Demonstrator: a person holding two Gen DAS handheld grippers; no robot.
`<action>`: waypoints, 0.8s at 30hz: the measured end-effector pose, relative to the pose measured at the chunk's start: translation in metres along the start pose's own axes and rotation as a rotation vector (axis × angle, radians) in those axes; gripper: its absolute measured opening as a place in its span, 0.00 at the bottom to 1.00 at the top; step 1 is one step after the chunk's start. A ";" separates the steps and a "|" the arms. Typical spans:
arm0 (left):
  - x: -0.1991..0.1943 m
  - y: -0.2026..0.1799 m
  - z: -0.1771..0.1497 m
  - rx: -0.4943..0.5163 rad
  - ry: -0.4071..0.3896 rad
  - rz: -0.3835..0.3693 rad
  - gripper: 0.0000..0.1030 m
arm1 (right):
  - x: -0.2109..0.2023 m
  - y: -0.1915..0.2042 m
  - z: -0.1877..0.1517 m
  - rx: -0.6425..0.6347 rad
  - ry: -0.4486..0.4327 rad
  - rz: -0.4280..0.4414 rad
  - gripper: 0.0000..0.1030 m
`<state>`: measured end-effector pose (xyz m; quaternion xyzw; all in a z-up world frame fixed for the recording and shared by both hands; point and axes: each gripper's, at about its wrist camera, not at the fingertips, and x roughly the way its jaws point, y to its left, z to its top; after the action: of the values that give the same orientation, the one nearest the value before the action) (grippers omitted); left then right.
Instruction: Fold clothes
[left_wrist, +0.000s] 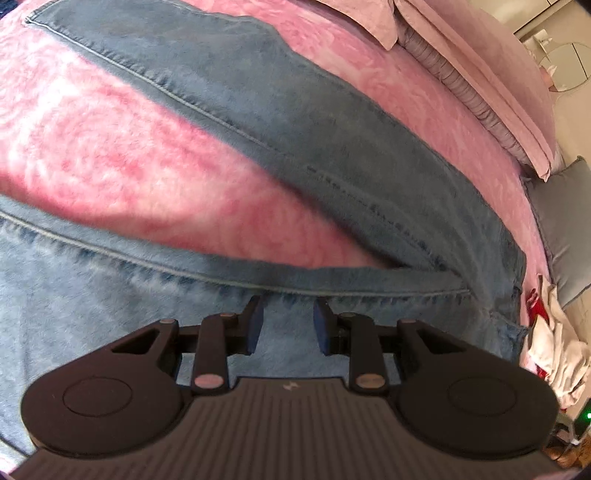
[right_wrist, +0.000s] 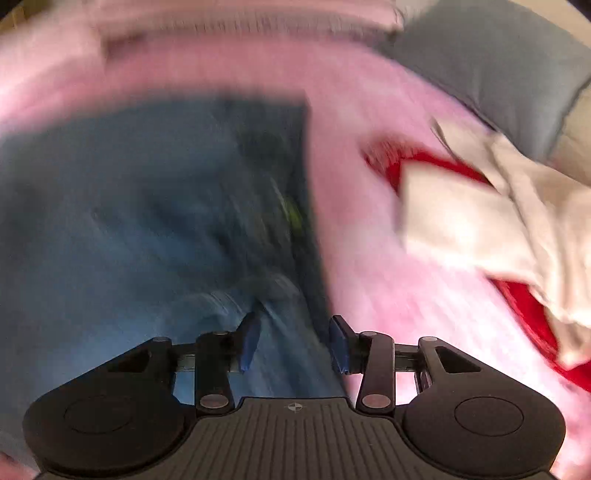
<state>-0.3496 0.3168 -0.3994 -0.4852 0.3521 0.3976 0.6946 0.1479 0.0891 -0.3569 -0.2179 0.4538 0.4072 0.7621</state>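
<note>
Here, blue jeans (left_wrist: 280, 122), legs spread apart, pink blanket (left_wrist: 110, 155).

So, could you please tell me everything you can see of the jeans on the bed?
The jeans are blue denim, faded lighter near the left claw, with stitched seams and a hemmed cuff at the far end. They lie flat on the pink blanket, two legs spread in a V. Both the left claw and right claw hover open over them, gripping nothing. The right view is blurred.
</note>
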 end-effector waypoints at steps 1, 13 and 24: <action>-0.003 0.004 -0.002 0.004 -0.002 0.005 0.23 | -0.001 -0.005 -0.007 0.031 0.011 -0.026 0.41; -0.059 0.104 -0.033 0.072 -0.101 0.146 0.20 | -0.036 0.106 -0.063 -0.114 -0.047 0.004 0.41; -0.151 0.277 -0.039 -0.095 -0.277 0.549 0.02 | -0.045 0.169 -0.103 -0.170 -0.005 -0.089 0.41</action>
<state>-0.6674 0.3071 -0.3871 -0.3450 0.3530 0.6486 0.5794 -0.0548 0.0945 -0.3622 -0.3007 0.4056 0.4108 0.7592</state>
